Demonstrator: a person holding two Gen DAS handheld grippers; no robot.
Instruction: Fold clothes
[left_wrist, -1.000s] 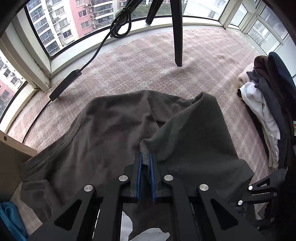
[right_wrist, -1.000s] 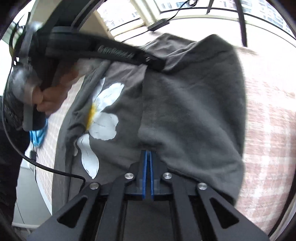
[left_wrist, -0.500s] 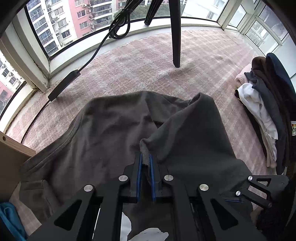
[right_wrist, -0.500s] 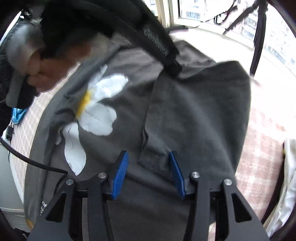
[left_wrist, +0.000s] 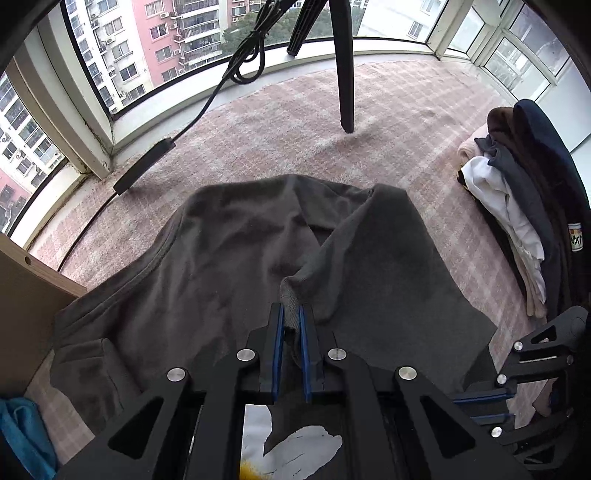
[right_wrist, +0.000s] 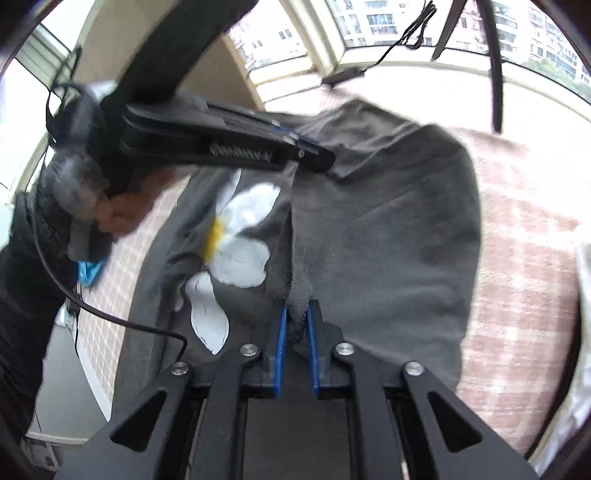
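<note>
While my left gripper (left_wrist: 291, 319) pinches the grey shirt's (left_wrist: 229, 266) folded edge and my right gripper's (right_wrist: 295, 321) jaws are closing on its hem, one side lies folded over; the rest remains

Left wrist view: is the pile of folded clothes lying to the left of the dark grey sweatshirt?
No, the pile of folded clothes lies to the right of the dark grey sweatshirt.

Dark grey sweatshirt (left_wrist: 229, 266) is showing a white, yellow-centred flower print (right_wrist: 240, 236), lying on pink-and-white checked rug (left_wrist: 295, 140); gripper pads (left_wrist: 277, 347) are showing blue.
</note>
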